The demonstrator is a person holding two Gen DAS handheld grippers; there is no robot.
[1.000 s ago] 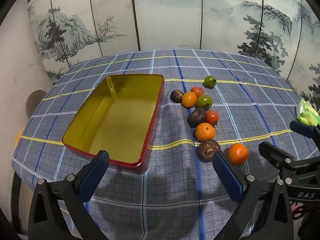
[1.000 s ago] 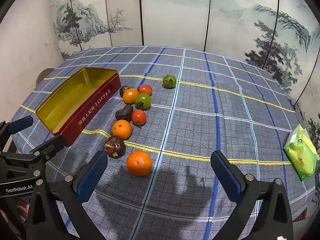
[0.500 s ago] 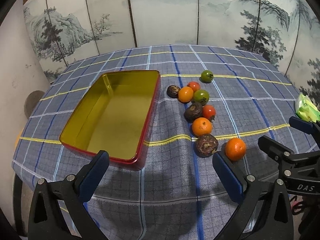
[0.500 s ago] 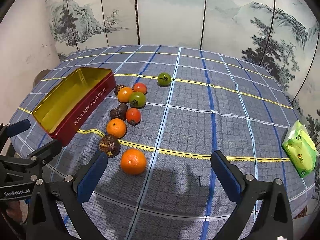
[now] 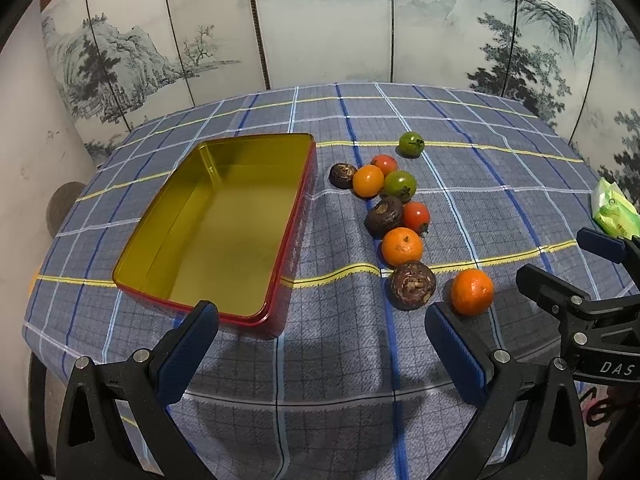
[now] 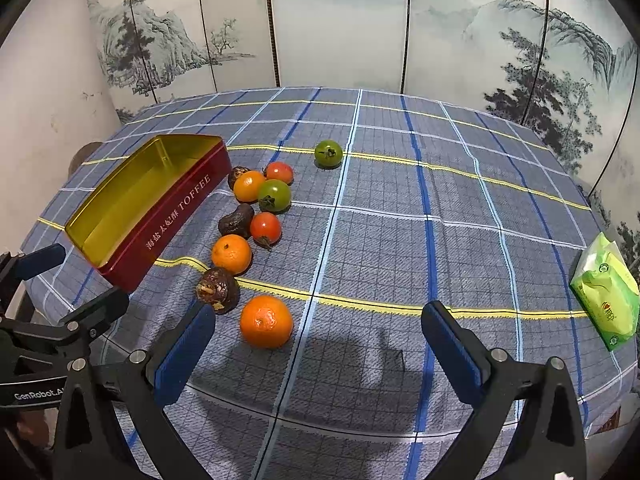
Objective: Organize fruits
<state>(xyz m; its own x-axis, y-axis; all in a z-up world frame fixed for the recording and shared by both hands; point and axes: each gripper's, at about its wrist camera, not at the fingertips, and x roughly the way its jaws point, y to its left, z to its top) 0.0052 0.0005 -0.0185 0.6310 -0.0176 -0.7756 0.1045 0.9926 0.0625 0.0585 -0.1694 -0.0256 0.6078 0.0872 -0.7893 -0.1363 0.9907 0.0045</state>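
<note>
An empty red toffee tin [image 5: 224, 224] with a gold inside lies open on the plaid cloth; it also shows in the right wrist view [image 6: 160, 204]. Several fruits lie to its right: oranges, red and green tomatoes, dark brown fruits. The nearest orange [image 5: 472, 292] [image 6: 266, 321] lies beside a brown fruit [image 5: 413, 285] [image 6: 218, 289]. A lone green tomato [image 5: 411, 144] [image 6: 328, 153] lies farthest back. My left gripper [image 5: 320, 344] is open and empty above the table's near edge. My right gripper [image 6: 316, 344] is open and empty, just behind the nearest orange.
A green tissue pack [image 6: 606, 292] lies at the table's right edge, also in the left wrist view [image 5: 614, 212]. A painted folding screen [image 5: 320, 20] stands behind the round table. The near table edge [image 5: 320, 396] runs under both grippers.
Both grippers have drawn back and risen a little, so the tin and fruits sit slightly farther and lower in view. Nothing on the table has moved. Both stay open.
</note>
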